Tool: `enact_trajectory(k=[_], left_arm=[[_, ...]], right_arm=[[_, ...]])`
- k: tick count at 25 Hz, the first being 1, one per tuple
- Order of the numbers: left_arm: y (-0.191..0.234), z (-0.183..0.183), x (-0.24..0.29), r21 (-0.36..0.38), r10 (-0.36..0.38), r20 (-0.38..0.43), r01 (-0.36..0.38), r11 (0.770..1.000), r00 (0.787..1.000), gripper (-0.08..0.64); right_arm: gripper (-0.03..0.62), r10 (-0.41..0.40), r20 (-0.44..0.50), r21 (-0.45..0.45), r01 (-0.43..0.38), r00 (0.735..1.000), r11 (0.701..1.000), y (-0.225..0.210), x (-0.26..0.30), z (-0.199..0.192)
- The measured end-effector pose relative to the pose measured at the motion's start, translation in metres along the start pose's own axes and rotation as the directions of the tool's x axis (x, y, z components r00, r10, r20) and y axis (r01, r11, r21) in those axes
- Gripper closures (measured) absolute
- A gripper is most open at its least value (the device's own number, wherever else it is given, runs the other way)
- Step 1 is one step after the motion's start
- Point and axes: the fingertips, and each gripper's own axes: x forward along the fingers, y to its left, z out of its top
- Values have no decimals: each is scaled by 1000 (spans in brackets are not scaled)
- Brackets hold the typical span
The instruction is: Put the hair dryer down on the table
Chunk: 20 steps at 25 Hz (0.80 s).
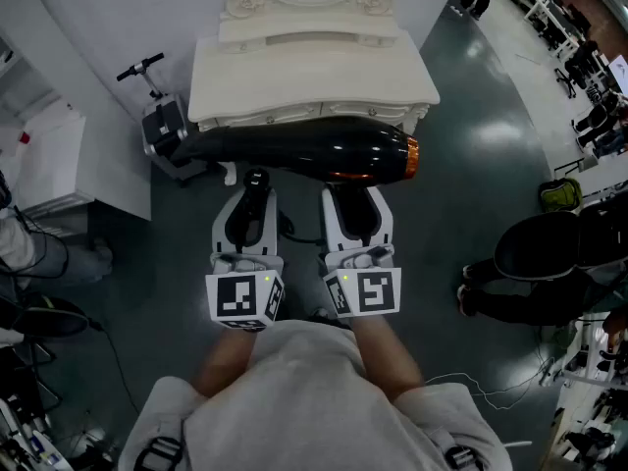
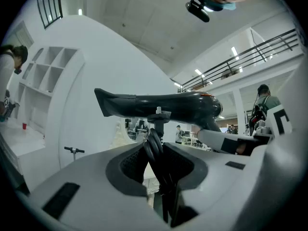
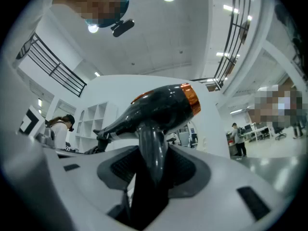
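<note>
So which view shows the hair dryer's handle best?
The right gripper view: the handle sits central, clamped by the right gripper. The head view shows only a dark sliver under the hair dryer; the left gripper view, just its top.

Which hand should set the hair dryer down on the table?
Probably right: the right hand-held gripper clamps the hair dryer by its handle; the left hand-held gripper only pinches the looped cord.
</note>
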Motion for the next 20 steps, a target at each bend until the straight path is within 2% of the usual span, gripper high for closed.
enact_trajectory(k=[11, 20], left_arm=[[1, 0, 14, 9, -34, -4, 34, 999, 999, 459], [50, -11, 38, 25, -77, -43, 78, 997, 996, 459]], right_arm=[[400, -33, 13, 25, 33, 999, 999, -8, 9, 0], [399, -95, 14, 63, 94, 995, 994, 11, 47, -28]])
